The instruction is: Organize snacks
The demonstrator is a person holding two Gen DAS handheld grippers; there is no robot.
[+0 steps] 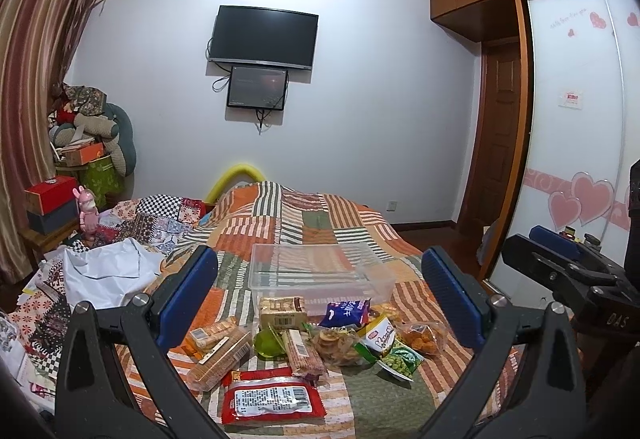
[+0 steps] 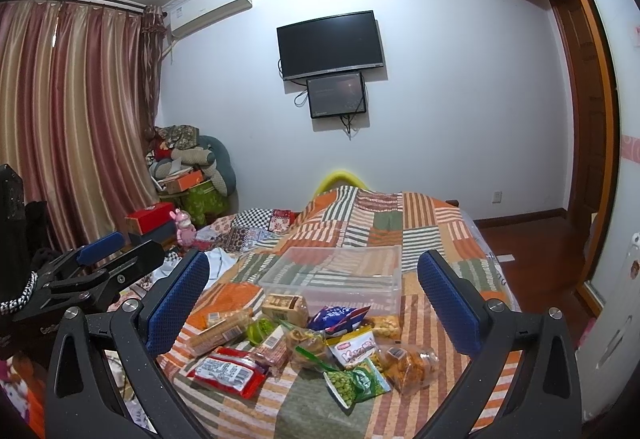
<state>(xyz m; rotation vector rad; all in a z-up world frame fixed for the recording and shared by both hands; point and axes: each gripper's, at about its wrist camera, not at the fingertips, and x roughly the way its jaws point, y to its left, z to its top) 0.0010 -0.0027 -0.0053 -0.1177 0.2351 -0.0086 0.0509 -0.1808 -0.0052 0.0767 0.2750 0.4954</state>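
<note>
Several snack packs lie in a pile on the patchwork bed quilt (image 1: 304,223): a red packet (image 1: 272,397), biscuit packs (image 1: 218,353), a blue bag (image 1: 346,313), a green pea bag (image 1: 394,353) and a clear bag of orange puffs (image 1: 422,337). A clear plastic box (image 1: 316,271) stands empty just behind them. My left gripper (image 1: 320,299) is open and empty, held above the pile. My right gripper (image 2: 312,303) is open and empty too, above the same pile; the red packet (image 2: 226,371), the pea bag (image 2: 356,383) and the box (image 2: 336,275) show below it.
Crumpled white cloth (image 1: 108,271) and patterned fabrics lie at the quilt's left. A bedside stand with a red box (image 1: 50,195) and a pink toy (image 1: 88,213) is at the left. The bed's right edge drops to a wooden floor (image 2: 532,239) by the wardrobe.
</note>
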